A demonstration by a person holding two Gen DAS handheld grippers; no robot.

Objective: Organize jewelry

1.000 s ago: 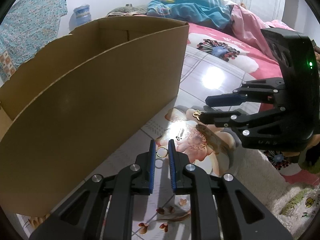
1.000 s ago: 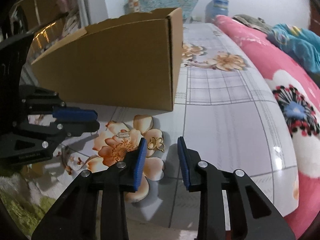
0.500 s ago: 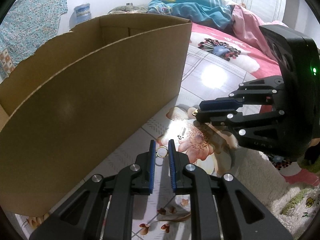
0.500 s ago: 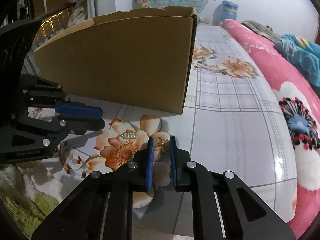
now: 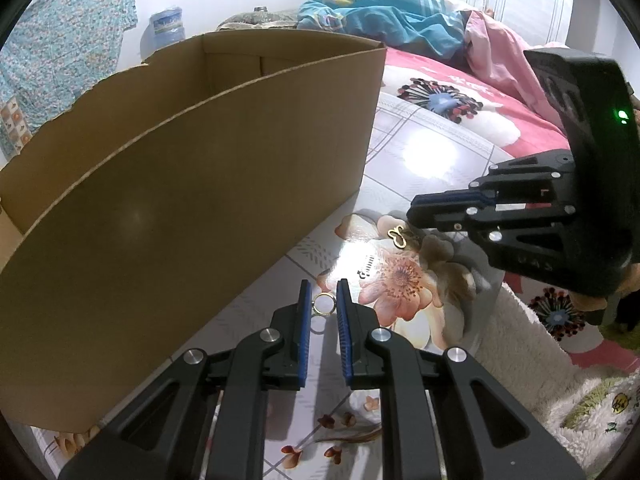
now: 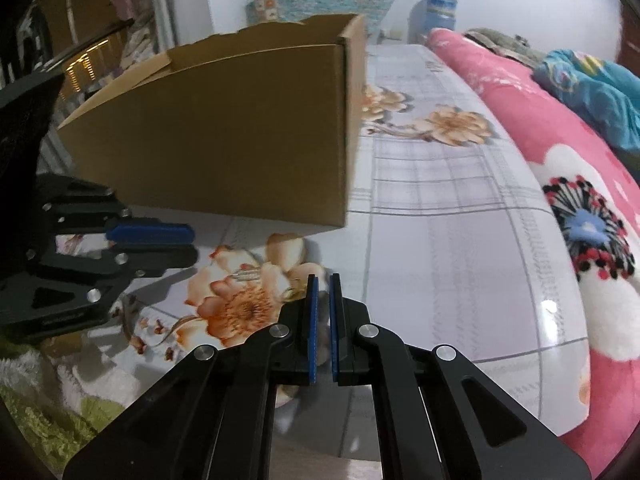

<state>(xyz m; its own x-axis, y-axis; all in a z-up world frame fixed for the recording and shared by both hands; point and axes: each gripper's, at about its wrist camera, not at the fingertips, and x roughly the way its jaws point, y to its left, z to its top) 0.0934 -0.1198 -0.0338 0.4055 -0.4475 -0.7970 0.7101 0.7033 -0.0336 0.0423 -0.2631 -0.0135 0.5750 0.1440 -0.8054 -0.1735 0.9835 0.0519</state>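
Beside box | left tongs pinch gold ring | right tongs pinch butterfly charm

Right gripper sits bottom centre, blue pads nearly together, with a bit of gold jewellery peeking out just left of the tips, can't really tell if it's pinched. Big cardboard box fills the upper left. Left gripper pokes in from the left edge. A small silver piece lies on the floral mat. Pink blanket runs down the right.
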